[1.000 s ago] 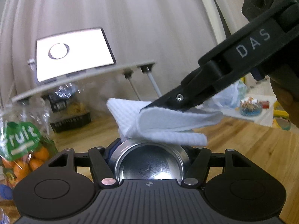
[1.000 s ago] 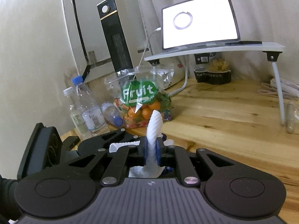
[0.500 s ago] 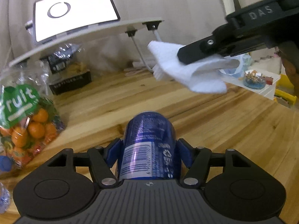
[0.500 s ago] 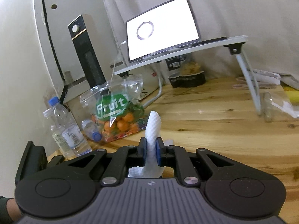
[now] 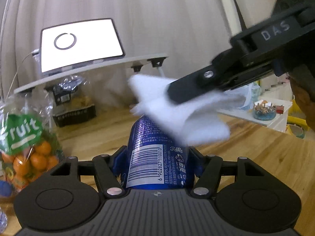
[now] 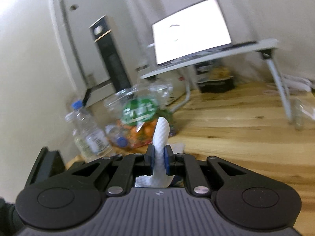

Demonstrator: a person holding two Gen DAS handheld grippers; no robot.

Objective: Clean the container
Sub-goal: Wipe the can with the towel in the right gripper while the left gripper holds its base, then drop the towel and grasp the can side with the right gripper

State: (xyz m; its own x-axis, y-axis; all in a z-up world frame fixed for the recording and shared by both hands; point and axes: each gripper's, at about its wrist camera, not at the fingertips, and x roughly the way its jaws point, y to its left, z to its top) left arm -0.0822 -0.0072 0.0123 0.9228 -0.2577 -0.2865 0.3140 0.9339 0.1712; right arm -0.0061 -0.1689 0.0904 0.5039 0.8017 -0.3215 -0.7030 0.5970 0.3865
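Your left gripper (image 5: 157, 157) fingers pinch the blue can (image 5: 155, 157), its long axis running away from you along the fingers, above the surface (image 5: 256, 157). Just right of the can, your right gripper (image 5: 177, 96) fingers pinch the white cloth (image 5: 196, 118), now draped on its far end; half a second ago the cloth hung clear.

Pale, ribbed curtain (image 5: 157, 29) closes the far side of the room. Wooden floor (image 6: 246, 129), light-toned, planks and knots visible. A low white folding table (image 6: 216, 55) with metal legs stands on it, carrying a laptop (image 5: 78, 43) with a bright white screen. A tall black tower unit (image 6: 110, 55) stands against the cream wall (image 6: 25, 59). Lighting even; right-wrist view blurred.
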